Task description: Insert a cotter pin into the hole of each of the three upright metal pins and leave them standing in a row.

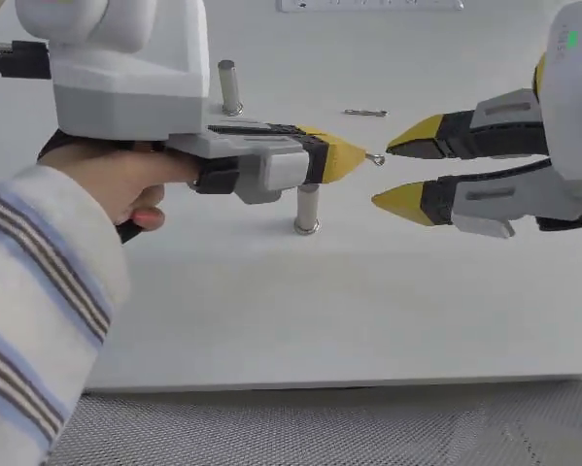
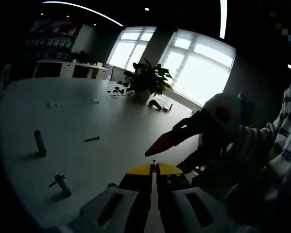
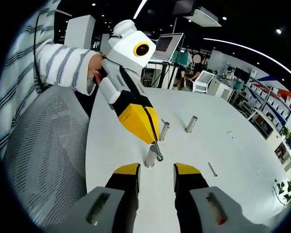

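Since both grippers meet in the air above the white workbench (image 1: 271, 311), I read this as a handover or a re-grip rather than an insertion. The left gripper (image 1: 360, 155) is pinched fully closed on a cotter pin (image 1: 377, 158). The pin sticks out past the yellow tips, with what looks like its looped end toward the right gripper (image 1: 383, 175). That gripper stands well open and holds nothing. Its upper tip is just beside the loop, and I cannot tell whether they touch. My guess is that the pin is offered this way so I can take it by the loop and leave the legs free for the hole.

Directly below the left gripper's jaws stands the nearest metal pin (image 1: 308, 206), upright and apart from both grippers. Beyond the left gripper stands the far metal pin (image 1: 230, 85), also upright. In the left gripper view, a middle metal pin (image 2: 62, 183) off to the jaws' left seems to carry a small crosspiece. That may be a cotter pin already through it, though it is too small to be sure. A loose cotter pin (image 1: 365, 113) lies flat on the bench beyond the right gripper's tips.

What stands in the way is mostly the left gripper's own body. It overhangs the nearest metal pin, so I judge it must move aside before anything can reach that hole.
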